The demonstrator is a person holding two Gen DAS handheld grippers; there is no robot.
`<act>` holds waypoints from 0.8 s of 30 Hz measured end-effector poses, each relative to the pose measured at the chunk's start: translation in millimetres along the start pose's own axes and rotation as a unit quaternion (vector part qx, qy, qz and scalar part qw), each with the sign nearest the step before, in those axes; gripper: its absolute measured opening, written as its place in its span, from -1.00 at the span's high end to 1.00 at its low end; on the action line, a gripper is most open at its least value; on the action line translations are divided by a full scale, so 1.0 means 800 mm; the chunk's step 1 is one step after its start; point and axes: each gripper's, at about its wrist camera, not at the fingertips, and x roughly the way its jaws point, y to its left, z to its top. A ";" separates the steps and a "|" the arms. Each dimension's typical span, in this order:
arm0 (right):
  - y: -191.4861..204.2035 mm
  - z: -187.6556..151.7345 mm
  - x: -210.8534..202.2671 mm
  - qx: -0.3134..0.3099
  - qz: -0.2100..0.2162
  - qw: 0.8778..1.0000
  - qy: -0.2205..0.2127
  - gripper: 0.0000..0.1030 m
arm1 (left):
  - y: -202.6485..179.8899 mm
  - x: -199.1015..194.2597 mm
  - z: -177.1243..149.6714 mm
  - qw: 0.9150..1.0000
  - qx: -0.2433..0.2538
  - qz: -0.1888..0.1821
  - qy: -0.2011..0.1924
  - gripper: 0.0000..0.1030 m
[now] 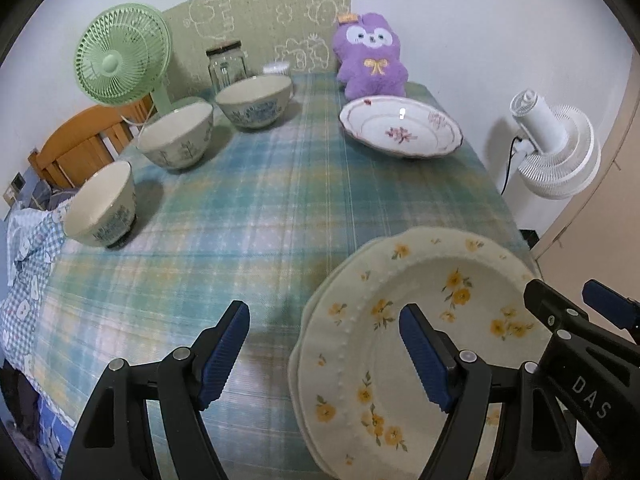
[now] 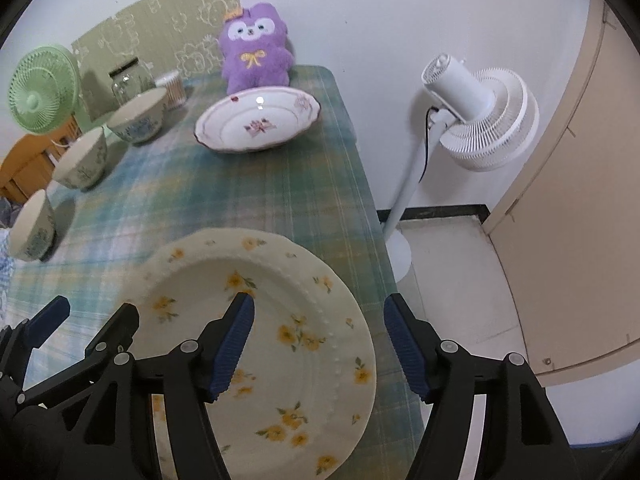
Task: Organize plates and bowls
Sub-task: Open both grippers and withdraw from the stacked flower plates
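A cream plate with yellow flowers (image 1: 424, 320) (image 2: 280, 320) lies at the near edge of the table, on top of a second plate of the same scalloped shape whose rim shows just under it on the left side. Both grippers hang over it: the left gripper (image 1: 324, 354) has its fingers spread wide, one over the bare cloth and the other over the plate's rim, holding nothing; the right gripper (image 2: 318, 346) is also spread wide and holding nothing, one finger above the plate's well and the other past the table's right edge. Farther back on the right side sits a white plate with pink flowers (image 1: 400, 128) (image 2: 258, 120), well apart from the yellow one. Along the left side three bowls with blue patterns stand in a row — the near bowl (image 1: 102, 206) (image 2: 32, 226), the middle bowl (image 1: 178, 136) (image 2: 82, 160) and the far bowl (image 1: 256, 102) (image 2: 138, 116). The tablecloth (image 1: 248, 200) (image 2: 240, 192) is a green-and-blue plaid. At the back stand a glass jar (image 1: 227, 66), a small white container (image 1: 277, 69) and a purple plush toy (image 1: 370, 56) (image 2: 256, 48), with a green patterned sheet (image 1: 260, 20) against the white wall. A green fan (image 1: 120, 56) (image 2: 40, 88) sits at the back left above a wooden chair (image 1: 80, 140); a white standing fan (image 1: 556, 148) (image 2: 476, 116) is on the pale floor to the right — beside a beige door (image 2: 580, 200).
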 end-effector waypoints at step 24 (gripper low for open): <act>0.053 0.041 -0.127 0.026 -0.011 0.996 -0.083 -0.37 | 0.068 -0.104 0.061 0.994 0.033 -0.050 -0.089 -0.62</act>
